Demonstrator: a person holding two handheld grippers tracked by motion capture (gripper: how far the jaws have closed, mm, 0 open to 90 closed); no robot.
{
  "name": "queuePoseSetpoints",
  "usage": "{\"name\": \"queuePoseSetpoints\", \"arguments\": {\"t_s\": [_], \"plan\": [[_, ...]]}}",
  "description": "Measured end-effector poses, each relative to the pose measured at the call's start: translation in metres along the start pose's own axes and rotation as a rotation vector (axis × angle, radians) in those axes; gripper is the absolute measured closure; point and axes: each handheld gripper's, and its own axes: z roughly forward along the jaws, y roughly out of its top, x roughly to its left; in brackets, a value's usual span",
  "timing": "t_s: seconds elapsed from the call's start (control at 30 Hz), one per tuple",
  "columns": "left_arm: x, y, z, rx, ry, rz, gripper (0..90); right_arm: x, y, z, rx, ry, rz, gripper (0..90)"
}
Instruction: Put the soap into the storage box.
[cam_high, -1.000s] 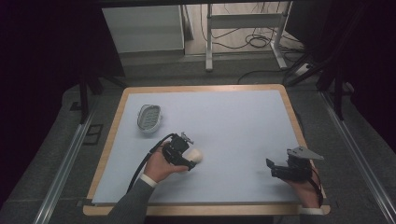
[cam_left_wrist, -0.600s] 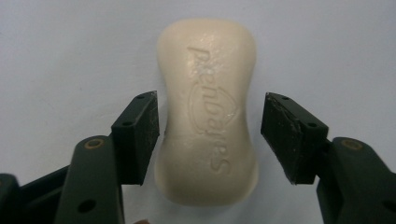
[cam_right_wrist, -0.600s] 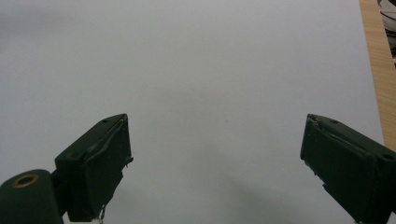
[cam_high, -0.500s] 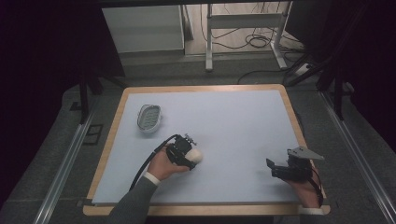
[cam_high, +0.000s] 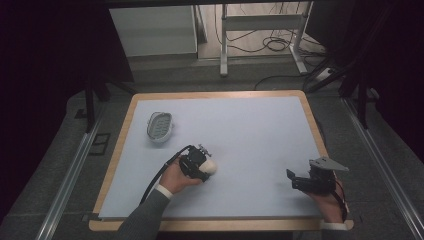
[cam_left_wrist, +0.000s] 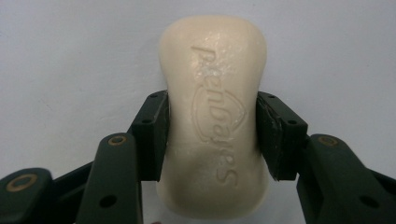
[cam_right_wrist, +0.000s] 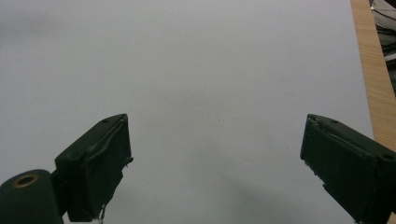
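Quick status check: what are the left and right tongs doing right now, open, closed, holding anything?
Left tongs: closed on the bar of soap, jaws pressing its two sides.
Right tongs: open wide, nothing between the jaws, above the bare table mat.

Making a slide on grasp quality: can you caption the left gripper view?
Left claw shut on a cream soap bar, pads pressing its narrow waist, over the pale blue mat.
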Motion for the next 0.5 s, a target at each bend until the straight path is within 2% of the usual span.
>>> {"name": "queuePoseSetpoints", "arguments": {"t_s": [0.1,0.2,0.3,0.5], "plan": [[0.0018,-0.0003,-0.0002,-0.001,-0.012,-0.003,49.3,0.0002,0.0001,0.0,0.0,0.0,-0.001,8.3],[0.0002,-0.0003,-0.0001,0.003,0.001,-0.002,49.1,0.0,-0.0001,0.0002,0.0,0.002,-0.001,8.3],[0.0008,-0.0009,0.0024,0.018,0.001,-0.013,44.9,0.0002,0.0,0.0001,0.002,0.0,-0.003,8.3],[0.0009,-0.0018,0.0017,0.006,0.002,-0.015,47.7,-0.0008,0.0002,-0.0007,-0.004,-0.004,-0.002,8.3]]}}
